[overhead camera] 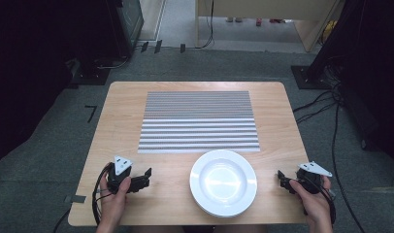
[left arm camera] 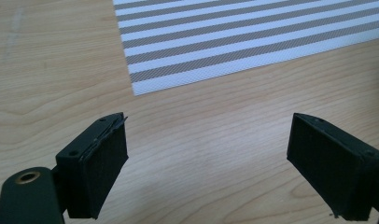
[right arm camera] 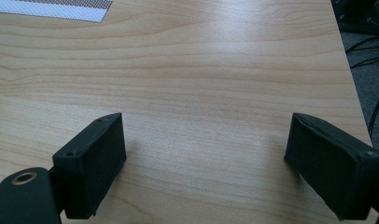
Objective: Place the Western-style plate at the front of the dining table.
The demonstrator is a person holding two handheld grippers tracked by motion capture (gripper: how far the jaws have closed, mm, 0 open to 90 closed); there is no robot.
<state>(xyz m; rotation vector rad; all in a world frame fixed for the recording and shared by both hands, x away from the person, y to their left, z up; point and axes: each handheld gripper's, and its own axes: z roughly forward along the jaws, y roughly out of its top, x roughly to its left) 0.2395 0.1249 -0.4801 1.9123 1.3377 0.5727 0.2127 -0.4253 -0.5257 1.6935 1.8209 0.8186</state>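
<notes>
I start at the bottom of the high view, where my two hands come in. My left gripper (overhead camera: 147, 175) sits at the lower left of the frame, low over the wooden table (overhead camera: 122, 121). Its jaws are spread wide and hold nothing. In the left gripper view I see both black jaws far apart at the bottom corners, with bare wood between them.

My right gripper (overhead camera: 281, 178) sits at the lower right of the high view, near the table's right edge. Its jaws are wide apart too, and nothing is between them. In the right gripper view the two black jaws rise from the bottom corners, and only plain wood lies between them. The grey floor and some cables show at the far right of that view.

Between my two grippers, low in the middle of the high view, is a white plate (overhead camera: 223, 182). It is round and lies flat on the table. It is near both grippers but touches neither. It points its open side up, and I see nothing on it.

Farther up, just past the plate, lies a striped mat (overhead camera: 200, 121) in grey and white. It is flat in the middle of the table. The plate's top edge is just beside the mat's near edge. In the left gripper view the mat's corner shows in the upper part of the frame.

Past the table is grey floor with dark stands and cables.
</notes>
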